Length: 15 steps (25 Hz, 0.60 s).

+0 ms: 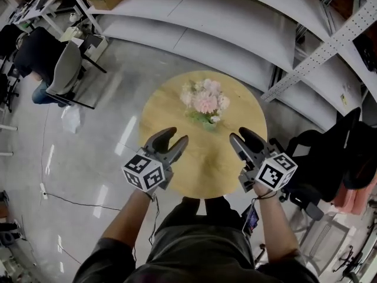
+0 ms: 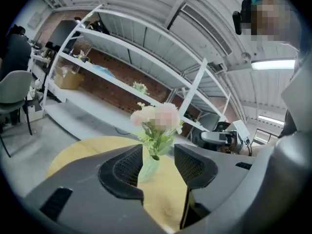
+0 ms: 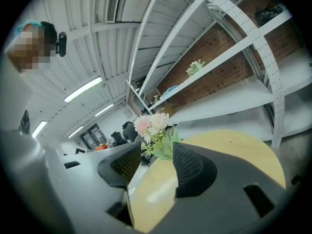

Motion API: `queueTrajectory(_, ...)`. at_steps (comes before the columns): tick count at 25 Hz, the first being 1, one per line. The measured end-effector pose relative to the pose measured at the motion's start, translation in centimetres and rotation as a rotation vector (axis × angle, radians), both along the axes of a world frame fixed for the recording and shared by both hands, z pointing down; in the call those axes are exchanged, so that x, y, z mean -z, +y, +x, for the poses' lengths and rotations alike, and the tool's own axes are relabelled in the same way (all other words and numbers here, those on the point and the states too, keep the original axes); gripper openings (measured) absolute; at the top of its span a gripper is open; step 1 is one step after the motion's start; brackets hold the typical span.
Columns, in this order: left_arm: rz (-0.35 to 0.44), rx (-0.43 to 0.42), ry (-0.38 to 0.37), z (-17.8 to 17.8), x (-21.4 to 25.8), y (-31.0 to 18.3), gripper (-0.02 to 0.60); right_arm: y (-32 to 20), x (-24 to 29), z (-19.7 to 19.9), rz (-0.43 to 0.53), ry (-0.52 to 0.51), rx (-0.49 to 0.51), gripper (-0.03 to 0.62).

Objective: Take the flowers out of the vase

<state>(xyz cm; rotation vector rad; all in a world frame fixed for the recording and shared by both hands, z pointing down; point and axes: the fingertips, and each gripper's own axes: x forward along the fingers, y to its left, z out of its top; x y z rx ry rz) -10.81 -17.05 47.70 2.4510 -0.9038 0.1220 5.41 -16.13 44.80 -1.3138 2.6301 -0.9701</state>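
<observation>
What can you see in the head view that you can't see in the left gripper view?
Only the head view: the marker cube on the left claw and a black cable on the floor. Only the left gripper view: ceiling lights and the pale green vase side-on. Both: pink flowers, the round yellow table, white shelves.

Head view: we barely see the vase, the flowers cover nearly all of it from above. Right gripper view: we can't find the vase at all, the stems drop out of sight at the jaws of the right gripper. Left gripper view: some blooms are blurred.
</observation>
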Motion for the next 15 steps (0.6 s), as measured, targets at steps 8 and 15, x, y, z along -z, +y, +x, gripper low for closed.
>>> queueTrajectory(8,-0.023,-0.141,-0.016,5.4,-4.8,-3.5,0.314,-4.3,-5.7,-2.0,0.052,0.170,0.333,0.225)
queueTrajectory(15,-0.032,-0.245,0.035,7.5,-4.8,-4.6,0.370,-5.9,-7.9,-5.1,0.134,0.310,0.496,0.241)
